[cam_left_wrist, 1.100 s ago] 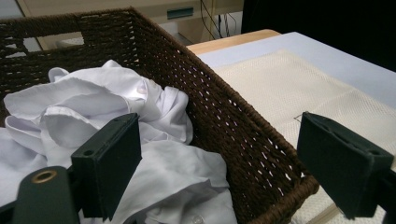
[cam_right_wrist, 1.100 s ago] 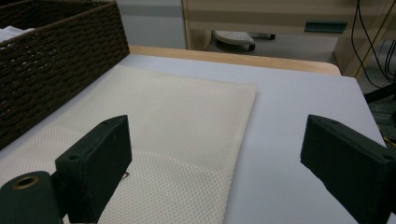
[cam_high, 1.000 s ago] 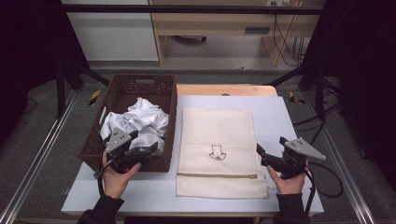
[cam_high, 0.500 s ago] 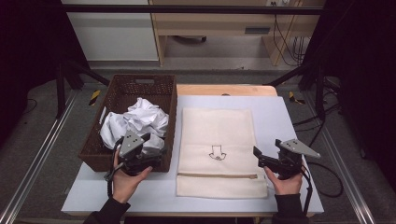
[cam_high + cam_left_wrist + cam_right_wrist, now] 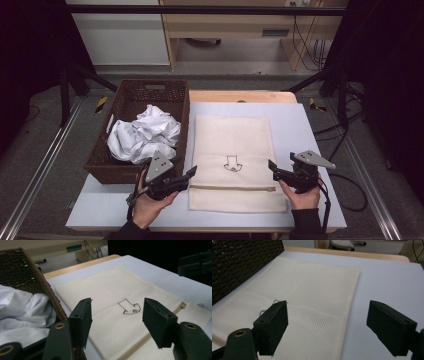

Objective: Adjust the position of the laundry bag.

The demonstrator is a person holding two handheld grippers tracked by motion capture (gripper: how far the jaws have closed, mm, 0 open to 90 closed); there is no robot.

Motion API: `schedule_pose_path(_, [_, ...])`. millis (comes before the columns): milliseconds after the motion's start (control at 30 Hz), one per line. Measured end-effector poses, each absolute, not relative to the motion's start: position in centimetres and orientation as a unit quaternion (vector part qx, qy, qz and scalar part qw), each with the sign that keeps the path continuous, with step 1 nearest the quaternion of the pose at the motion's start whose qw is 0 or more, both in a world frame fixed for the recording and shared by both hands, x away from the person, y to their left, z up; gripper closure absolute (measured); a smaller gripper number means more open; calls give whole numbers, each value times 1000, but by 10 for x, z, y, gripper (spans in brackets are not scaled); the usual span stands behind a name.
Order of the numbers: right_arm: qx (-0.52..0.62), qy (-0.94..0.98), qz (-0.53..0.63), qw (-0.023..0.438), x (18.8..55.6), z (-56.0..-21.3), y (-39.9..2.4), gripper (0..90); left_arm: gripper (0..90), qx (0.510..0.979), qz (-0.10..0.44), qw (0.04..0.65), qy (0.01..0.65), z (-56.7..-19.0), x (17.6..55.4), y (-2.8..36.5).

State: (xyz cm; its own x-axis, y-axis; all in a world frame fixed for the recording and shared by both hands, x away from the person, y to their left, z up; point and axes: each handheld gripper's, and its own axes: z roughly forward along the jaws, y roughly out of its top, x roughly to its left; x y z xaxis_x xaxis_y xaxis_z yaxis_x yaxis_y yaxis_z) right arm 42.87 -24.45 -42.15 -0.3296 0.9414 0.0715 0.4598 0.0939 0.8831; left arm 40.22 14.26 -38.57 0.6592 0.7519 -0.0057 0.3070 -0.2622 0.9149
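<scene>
The cream mesh bag (image 5: 234, 172) lies flat in the frame's lower centre, its zipper (image 5: 232, 188) running left to right between both tools. The left tool (image 5: 189, 174), jaws just narrowing on nothing, is nearer; the right tool (image 5: 272, 167) stands spread.

basket (image 5: 242, 262): cut off by frame | bag (image 5: 120, 322): near end cropped

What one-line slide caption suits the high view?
Two hand-held grippers, left gripper and right gripper, flank a cream mesh bag beside a wicker basket of white cloth.
</scene>
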Motion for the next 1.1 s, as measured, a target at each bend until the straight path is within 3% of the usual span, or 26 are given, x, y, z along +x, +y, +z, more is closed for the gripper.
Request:
schedule_pose_path(300, [522, 700, 414, 258, 433, -434, -242, 225, 531, 799, 186, 452, 351, -418, 391, 136])
schedule_pose_path(667, [540, 710, 377, 251, 438, -447, -241, 264, 549, 823, 148, 389, 387, -461, 389, 141])
schedule_pose_path(1100, [559, 719, 331, 247, 443, -473, -246, 451, 617, 837, 137, 355, 394, -477, 386, 132])
